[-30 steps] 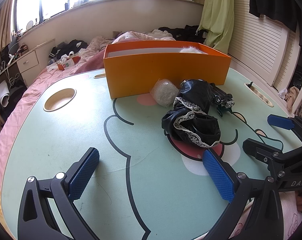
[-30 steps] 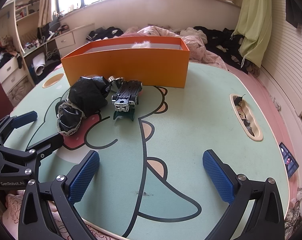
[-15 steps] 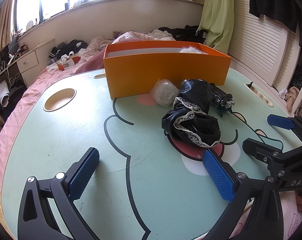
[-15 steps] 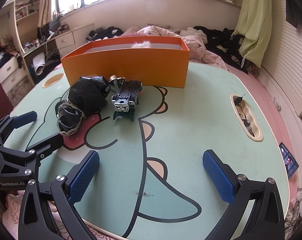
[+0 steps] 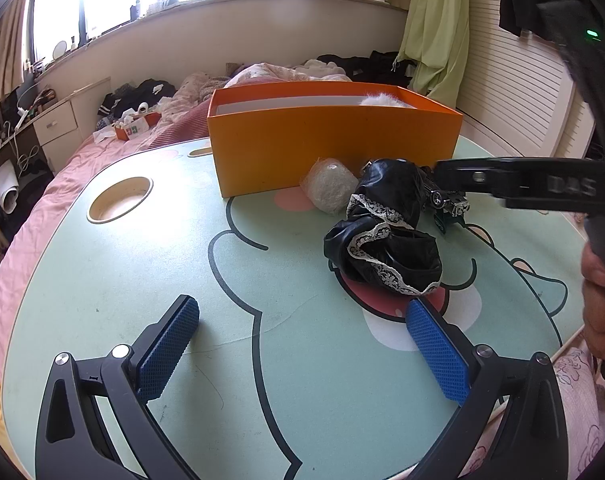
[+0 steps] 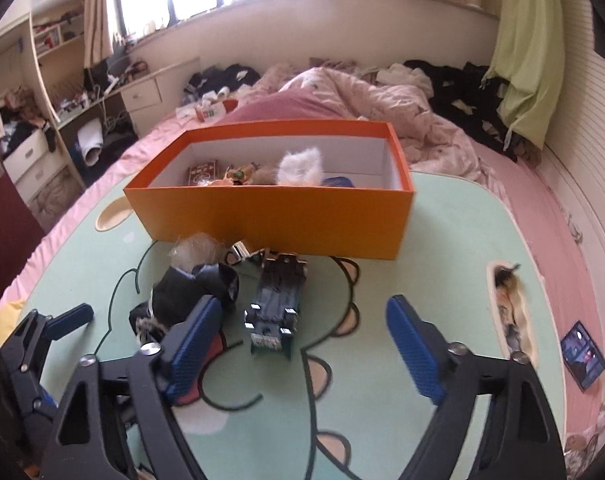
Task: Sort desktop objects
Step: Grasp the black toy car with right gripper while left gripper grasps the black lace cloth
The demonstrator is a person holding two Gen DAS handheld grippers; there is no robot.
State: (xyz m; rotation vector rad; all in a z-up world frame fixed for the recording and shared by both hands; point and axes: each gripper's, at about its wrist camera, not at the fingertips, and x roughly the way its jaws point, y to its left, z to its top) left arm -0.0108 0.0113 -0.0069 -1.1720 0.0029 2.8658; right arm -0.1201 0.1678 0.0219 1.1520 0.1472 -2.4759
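Note:
An orange box [image 5: 334, 148] [image 6: 278, 220] stands at the back of the green cartoon table [image 5: 182, 248]; several small items and a white fluffy thing [image 6: 300, 166] lie in it. In front of it lie a black lace-trimmed cloth [image 5: 386, 236] [image 6: 194, 288], a clear plastic-wrapped ball [image 5: 330, 190] [image 6: 194, 250] and a dark toy car [image 6: 276, 304] [image 5: 446, 200]. My right gripper [image 6: 300, 354] is open, raised above the table, just short of the car. My left gripper [image 5: 302, 348] is open and empty, low over the table's front.
A round cup recess [image 5: 120, 199] sits at the table's left and an oval recess with clutter [image 6: 510, 304] at its right. A pink bed [image 6: 362, 92] with clothes lies behind. A phone [image 6: 584, 354] lies right of the table.
My right gripper has lifted and moved forward and left toward the toy car, now looking down into the box. My left gripper has stayed still.

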